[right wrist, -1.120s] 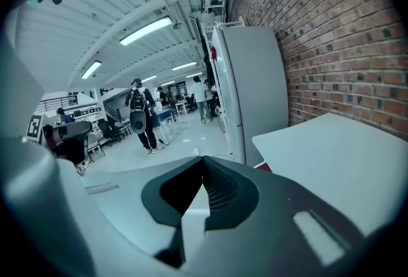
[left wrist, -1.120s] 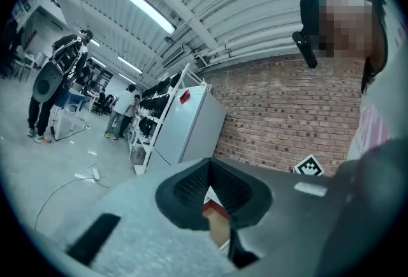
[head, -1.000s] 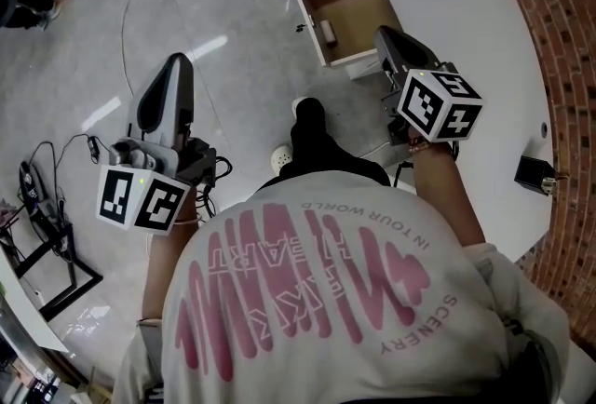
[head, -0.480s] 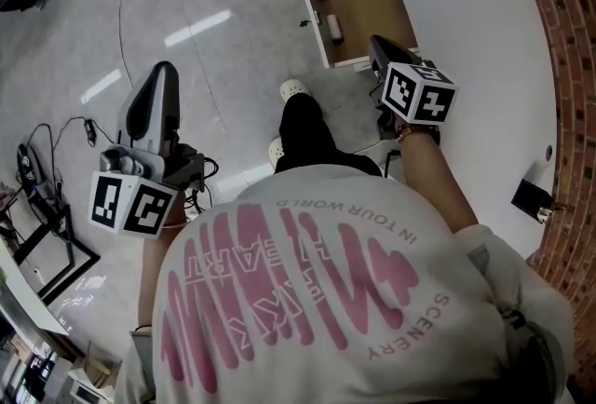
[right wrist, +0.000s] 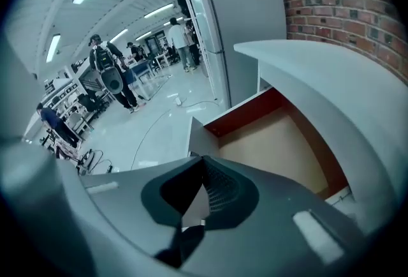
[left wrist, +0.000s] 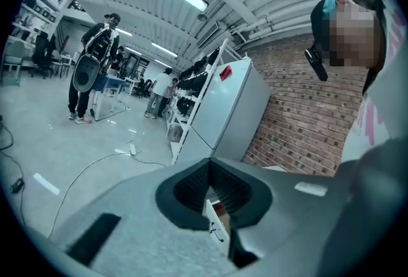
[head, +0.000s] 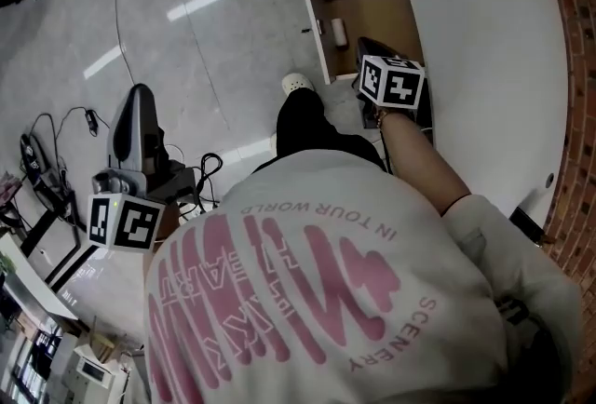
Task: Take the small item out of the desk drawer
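Jaws pressed together on both my grippers, nothing in either; the item lies in the open drawer.
My right gripper [right wrist: 196, 204] tilts steeply down over the drawer [head: 382, 16], at the side nearest me, and its cube [head: 392, 81] covers that corner in the head view. Its pads meet at the tips with nothing between them. The item [head: 339, 32], small and pale, lies on the drawer's brown floor just beside the front panel [head: 315, 20], about midway along it and apart from my right gripper. The drawer stands pulled out from under the white desk [head: 494, 48]. My left gripper [left wrist: 218, 210] is empty too. I hold it out to the side over the grey floor [head: 214, 67], above a tangle of cables [head: 191, 179], well apart from the desk.
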`<state>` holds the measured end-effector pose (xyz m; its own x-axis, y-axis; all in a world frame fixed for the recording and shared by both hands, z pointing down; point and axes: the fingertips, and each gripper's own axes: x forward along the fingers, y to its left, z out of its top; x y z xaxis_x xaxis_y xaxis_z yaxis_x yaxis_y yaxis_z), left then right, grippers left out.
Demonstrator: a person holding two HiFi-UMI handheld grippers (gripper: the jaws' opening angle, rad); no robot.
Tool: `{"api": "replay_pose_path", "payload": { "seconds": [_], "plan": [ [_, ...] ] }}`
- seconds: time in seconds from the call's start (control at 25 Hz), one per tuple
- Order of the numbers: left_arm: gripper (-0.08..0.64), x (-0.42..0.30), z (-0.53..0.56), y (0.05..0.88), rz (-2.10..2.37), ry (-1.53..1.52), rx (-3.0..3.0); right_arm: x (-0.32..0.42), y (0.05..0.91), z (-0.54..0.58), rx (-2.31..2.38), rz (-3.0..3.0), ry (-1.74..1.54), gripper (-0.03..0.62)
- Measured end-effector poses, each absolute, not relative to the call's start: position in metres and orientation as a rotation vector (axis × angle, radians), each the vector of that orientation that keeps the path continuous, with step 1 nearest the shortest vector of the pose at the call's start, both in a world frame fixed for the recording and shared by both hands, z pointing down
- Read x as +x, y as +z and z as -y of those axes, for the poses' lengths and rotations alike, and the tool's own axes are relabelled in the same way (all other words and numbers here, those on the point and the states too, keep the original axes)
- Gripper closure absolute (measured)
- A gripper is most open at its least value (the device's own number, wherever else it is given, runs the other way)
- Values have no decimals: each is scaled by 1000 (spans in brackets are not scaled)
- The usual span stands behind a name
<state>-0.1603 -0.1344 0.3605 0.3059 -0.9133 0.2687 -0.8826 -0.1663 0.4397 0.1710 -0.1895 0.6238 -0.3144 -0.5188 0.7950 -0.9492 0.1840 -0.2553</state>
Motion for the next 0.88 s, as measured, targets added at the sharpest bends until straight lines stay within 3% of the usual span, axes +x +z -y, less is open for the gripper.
{"api": "replay_pose_path", "payload": {
  "seconds": [0.88],
  "plan": [
    [557, -166, 182, 429, 1754, -30, 1769, 182, 753, 243, 1073, 1749, 1017, 580]
  ]
}}
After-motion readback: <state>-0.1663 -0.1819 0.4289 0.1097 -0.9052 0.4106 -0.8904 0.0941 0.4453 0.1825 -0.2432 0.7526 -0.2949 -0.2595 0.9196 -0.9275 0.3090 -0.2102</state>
